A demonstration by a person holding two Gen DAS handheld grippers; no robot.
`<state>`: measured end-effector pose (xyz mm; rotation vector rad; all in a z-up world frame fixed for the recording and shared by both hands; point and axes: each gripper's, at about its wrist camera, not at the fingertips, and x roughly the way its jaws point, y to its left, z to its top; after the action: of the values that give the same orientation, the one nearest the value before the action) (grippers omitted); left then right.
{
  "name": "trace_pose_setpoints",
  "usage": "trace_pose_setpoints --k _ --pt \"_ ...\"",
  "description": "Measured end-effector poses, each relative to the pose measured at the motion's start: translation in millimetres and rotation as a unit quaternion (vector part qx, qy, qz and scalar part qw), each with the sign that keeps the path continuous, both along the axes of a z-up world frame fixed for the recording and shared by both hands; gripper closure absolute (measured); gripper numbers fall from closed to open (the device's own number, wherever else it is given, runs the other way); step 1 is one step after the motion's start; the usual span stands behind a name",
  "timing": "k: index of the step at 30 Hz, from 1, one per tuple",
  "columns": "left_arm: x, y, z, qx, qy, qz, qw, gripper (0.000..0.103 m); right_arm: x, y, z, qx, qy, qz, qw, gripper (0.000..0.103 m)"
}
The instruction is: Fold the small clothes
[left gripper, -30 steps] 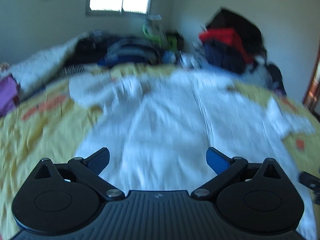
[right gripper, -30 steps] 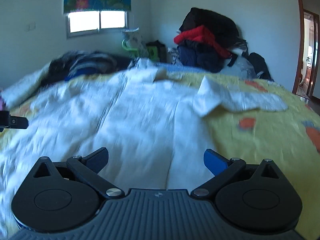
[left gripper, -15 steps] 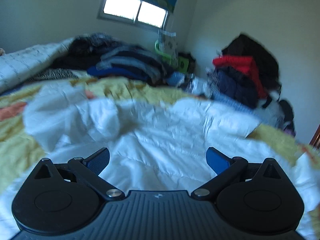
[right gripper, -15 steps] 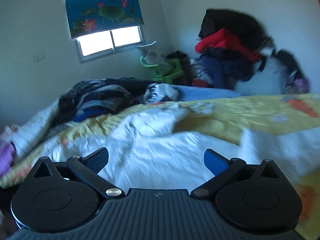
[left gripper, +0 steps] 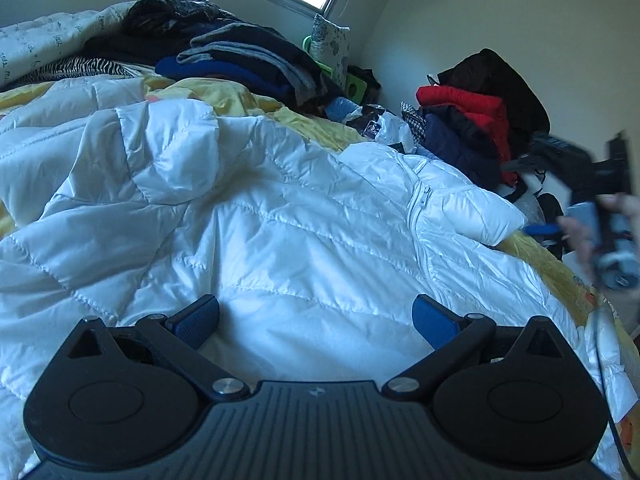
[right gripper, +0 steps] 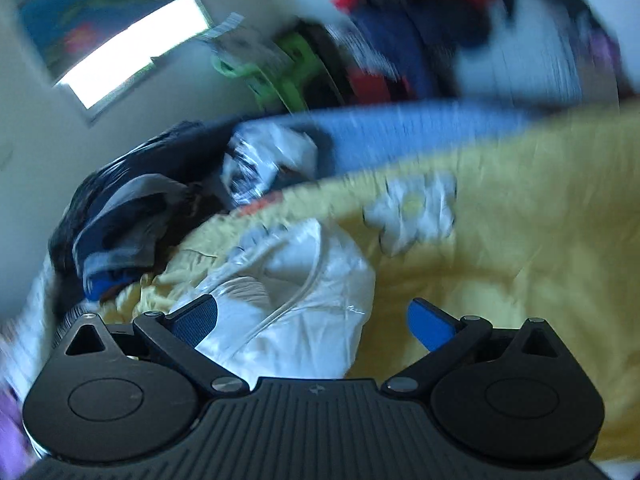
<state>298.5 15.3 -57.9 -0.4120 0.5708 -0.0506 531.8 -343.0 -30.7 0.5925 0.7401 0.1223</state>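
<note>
The left gripper (left gripper: 316,316) hangs with fingers spread wide over the white quilted jacket (left gripper: 280,220), which lies rumpled across the yellow bedspread (left gripper: 536,256). The right gripper (right gripper: 312,320), also spread and holding nothing, frames a white jacket fold (right gripper: 312,304); dark folded clothes (left gripper: 240,60) sit at eleven o'clock.

White puffer jacket (left gripper: 280,216) covering the near bed, dark clothes pile (left gripper: 240,56) crowding its far edge, yellow bedspread (right gripper: 520,240) bare rightward
</note>
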Motion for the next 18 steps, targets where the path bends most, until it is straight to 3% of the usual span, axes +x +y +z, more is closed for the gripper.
trace_pose_setpoints --k 4,6,7,10,12,18 --pt "0.9 0.4 0.9 -0.003 0.001 -0.001 1.0 0.0 30.6 0.9 -32.9 0.022 0.019 -0.009 1.0 0.015" --pt "0.8 0.3 0.6 -0.002 0.001 -0.002 1.0 0.0 39.4 3.0 -47.1 0.03 0.028 -0.011 0.999 0.035" --pt "0.6 0.0 0.4 -0.002 0.001 -0.002 1.0 0.0 45.9 3.5 -52.9 0.032 0.032 -0.015 0.999 0.037" --pt "0.6 0.1 0.1 -0.001 0.001 -0.002 1.0 0.0 52.0 0.8 -61.6 0.062 0.011 -0.026 0.998 0.05" --pt "0.6 -0.1 0.2 -0.002 0.001 -0.002 1.0 0.0 54.5 -0.7 -63.5 0.065 0.008 -0.027 0.997 0.084" --pt "0.4 0.1 0.3 -0.002 0.001 -0.002 1.0 0.0 36.7 26.5 -24.7 0.0 -0.08 0.007 0.997 0.091"
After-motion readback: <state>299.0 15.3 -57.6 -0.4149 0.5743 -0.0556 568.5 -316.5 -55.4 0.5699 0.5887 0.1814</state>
